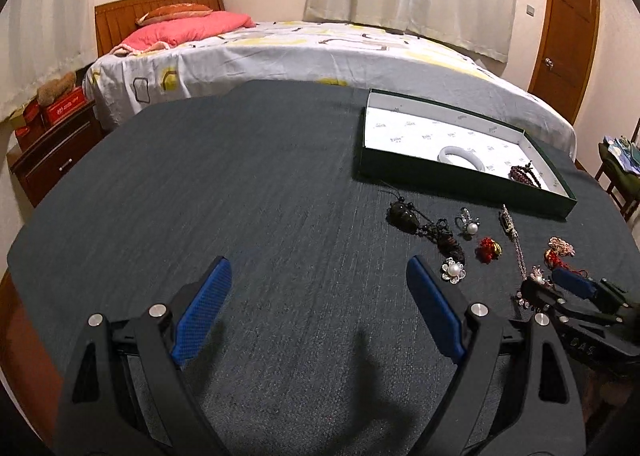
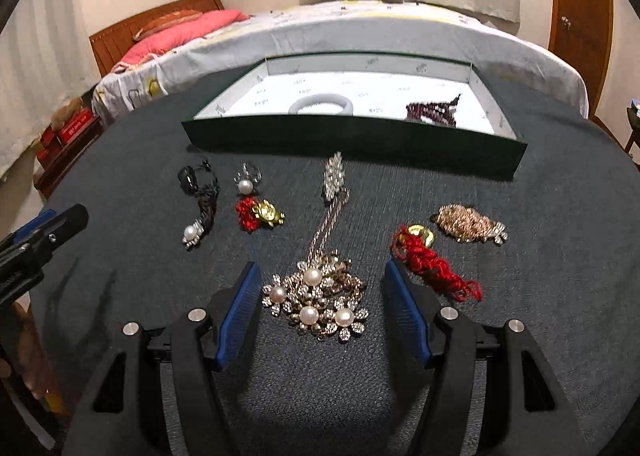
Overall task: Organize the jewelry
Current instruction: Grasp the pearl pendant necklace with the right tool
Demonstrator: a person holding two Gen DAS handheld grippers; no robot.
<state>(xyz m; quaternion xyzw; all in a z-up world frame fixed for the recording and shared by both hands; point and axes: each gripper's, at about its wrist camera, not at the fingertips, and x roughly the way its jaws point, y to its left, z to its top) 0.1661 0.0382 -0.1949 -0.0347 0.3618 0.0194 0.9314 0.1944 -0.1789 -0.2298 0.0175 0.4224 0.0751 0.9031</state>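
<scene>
A green box (image 2: 352, 143) with a white lining holds a white bangle (image 2: 320, 103) and a dark red bead bracelet (image 2: 432, 111). Loose jewelry lies on the dark cloth in front of it. My right gripper (image 2: 320, 288) is open, its blue pads either side of a pearl-and-crystal flower piece (image 2: 316, 304) on a chain. A red cord with a gold charm (image 2: 432, 260) lies just right of it. My left gripper (image 1: 320, 288) is open and empty over bare cloth, left of the jewelry. The box also shows in the left wrist view (image 1: 460, 175).
Other pieces on the cloth: a black cord pendant (image 2: 200, 183), a pearl ring (image 2: 246, 183), a small pearl brooch (image 2: 192, 234), a red-gold charm (image 2: 260, 213), a crystal pendant (image 2: 334, 175), a gold brooch (image 2: 468, 223). A bed (image 1: 320, 51) stands behind the table.
</scene>
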